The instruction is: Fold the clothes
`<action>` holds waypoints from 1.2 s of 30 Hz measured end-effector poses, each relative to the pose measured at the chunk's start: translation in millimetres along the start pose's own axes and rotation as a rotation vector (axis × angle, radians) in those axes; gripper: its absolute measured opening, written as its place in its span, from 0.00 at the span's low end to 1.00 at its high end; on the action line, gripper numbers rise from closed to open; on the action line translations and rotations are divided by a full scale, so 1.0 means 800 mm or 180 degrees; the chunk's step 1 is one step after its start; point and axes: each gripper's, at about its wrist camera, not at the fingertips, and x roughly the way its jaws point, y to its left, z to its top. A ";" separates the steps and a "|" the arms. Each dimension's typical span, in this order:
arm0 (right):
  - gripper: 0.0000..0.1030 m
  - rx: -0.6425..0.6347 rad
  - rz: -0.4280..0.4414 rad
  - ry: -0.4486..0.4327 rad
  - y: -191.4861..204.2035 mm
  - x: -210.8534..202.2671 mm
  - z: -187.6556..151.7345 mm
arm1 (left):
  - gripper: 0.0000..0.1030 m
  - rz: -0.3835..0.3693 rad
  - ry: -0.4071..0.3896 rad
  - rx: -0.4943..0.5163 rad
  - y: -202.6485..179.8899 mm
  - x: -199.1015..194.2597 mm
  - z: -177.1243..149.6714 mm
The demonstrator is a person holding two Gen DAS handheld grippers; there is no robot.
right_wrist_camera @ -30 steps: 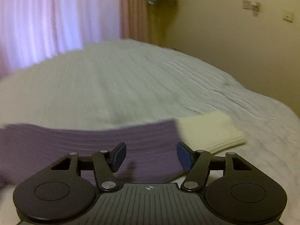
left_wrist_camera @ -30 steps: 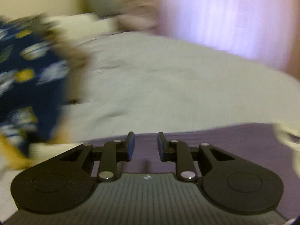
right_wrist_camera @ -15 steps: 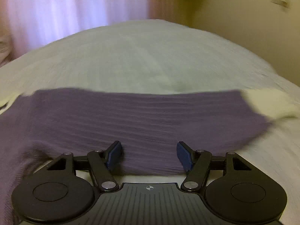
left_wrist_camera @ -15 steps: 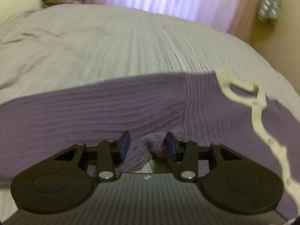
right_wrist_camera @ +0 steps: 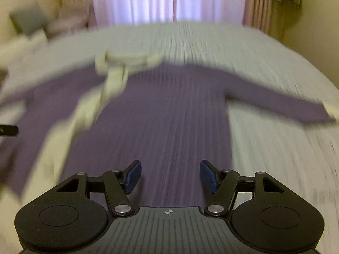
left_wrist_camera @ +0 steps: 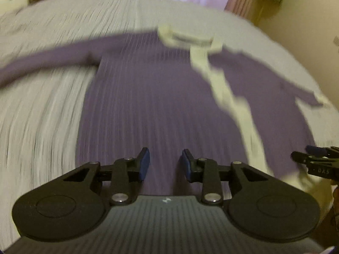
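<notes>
A purple ribbed knit cardigan with cream trim (left_wrist_camera: 161, 97) lies spread flat, front up, on a pale grey textured bedspread (left_wrist_camera: 42, 114), with both sleeves extended outward. The cream collar sits at the far end; the cream front band runs down toward the near hem.

The left gripper (left_wrist_camera: 166, 162) hangs above the lower body of the garment. Its jaws stand apart, with nothing gripped between them.

The right gripper (right_wrist_camera: 170, 176) hangs above the near hem. Its jaws are spread wider and are likewise empty.

Pale curtains (right_wrist_camera: 169, 0) hang behind the bed. Both views are motion-blurred.
</notes>
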 end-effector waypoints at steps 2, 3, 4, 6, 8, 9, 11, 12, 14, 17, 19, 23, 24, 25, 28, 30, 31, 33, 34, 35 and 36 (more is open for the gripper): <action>0.63 -0.0023 -0.0118 -0.0097 0.014 -0.030 -0.050 | 0.28 0.0104 0.0033 0.0025 -0.010 -0.024 -0.040; 0.63 -0.0009 -0.0137 -0.0104 0.015 -0.048 -0.067 | 0.28 0.0153 0.0080 0.0044 -0.017 -0.037 -0.051; 0.63 0.0027 -0.0140 -0.0068 0.012 -0.065 -0.081 | 0.28 0.0202 0.0126 0.0063 -0.023 -0.050 -0.063; 0.63 0.0155 -0.0135 0.0047 -0.005 -0.081 -0.092 | 0.28 0.0306 0.0207 0.0069 -0.036 -0.071 -0.077; 0.63 0.0333 -0.0155 0.0219 -0.008 -0.102 -0.094 | 0.30 0.0414 0.0185 0.0050 -0.049 -0.098 -0.076; 0.63 0.0447 -0.0163 0.0245 -0.006 -0.113 -0.090 | 0.35 0.0469 0.0088 0.0078 -0.055 -0.115 -0.070; 0.63 0.0632 -0.0176 0.0113 -0.009 -0.148 -0.081 | 0.43 0.0577 -0.0106 0.0135 -0.069 -0.147 -0.059; 0.63 0.0686 -0.0166 0.0038 -0.006 -0.169 -0.076 | 0.52 0.0625 -0.0201 0.0169 -0.075 -0.165 -0.056; 0.63 0.0730 -0.0103 -0.0080 -0.002 -0.211 -0.067 | 0.62 0.0703 -0.0362 0.0225 -0.086 -0.195 -0.052; 0.63 0.0669 -0.0059 -0.0209 0.009 -0.261 -0.064 | 0.65 0.0775 -0.0473 0.0249 -0.099 -0.233 -0.060; 0.63 0.0635 -0.0044 -0.0263 0.018 -0.286 -0.070 | 0.68 0.0821 -0.0491 0.0264 -0.105 -0.247 -0.070; 0.63 0.0628 0.0001 -0.0219 0.032 -0.310 -0.092 | 0.71 0.0954 -0.0452 0.0272 -0.108 -0.266 -0.092; 0.63 0.0626 -0.0002 -0.0185 0.035 -0.311 -0.099 | 0.71 0.0986 -0.0443 0.0265 -0.107 -0.268 -0.097; 0.63 0.0635 -0.0012 -0.0152 0.036 -0.310 -0.105 | 0.71 0.1016 -0.0434 0.0258 -0.107 -0.270 -0.102; 0.63 0.0683 -0.0066 -0.0084 0.038 -0.315 -0.123 | 0.71 0.1038 -0.0431 0.0258 -0.105 -0.278 -0.117; 0.63 0.0691 -0.0099 -0.0085 0.039 -0.321 -0.130 | 0.71 0.1035 -0.0433 0.0264 -0.105 -0.283 -0.124; 0.63 0.0693 -0.0117 -0.0090 0.039 -0.324 -0.133 | 0.71 0.1029 -0.0435 0.0268 -0.106 -0.285 -0.127; 0.63 0.0708 -0.0143 -0.0110 0.038 -0.330 -0.138 | 0.71 0.1017 -0.0439 0.0277 -0.107 -0.289 -0.133; 0.63 0.0718 -0.0154 -0.0117 0.038 -0.333 -0.139 | 0.71 0.1010 -0.0446 0.0287 -0.109 -0.291 -0.135; 0.63 0.0719 -0.0164 -0.0123 0.038 -0.336 -0.140 | 0.71 0.0998 -0.0453 0.0294 -0.109 -0.292 -0.137; 0.63 0.0715 -0.0170 -0.0131 0.038 -0.338 -0.141 | 0.71 0.0989 -0.0459 0.0299 -0.110 -0.294 -0.138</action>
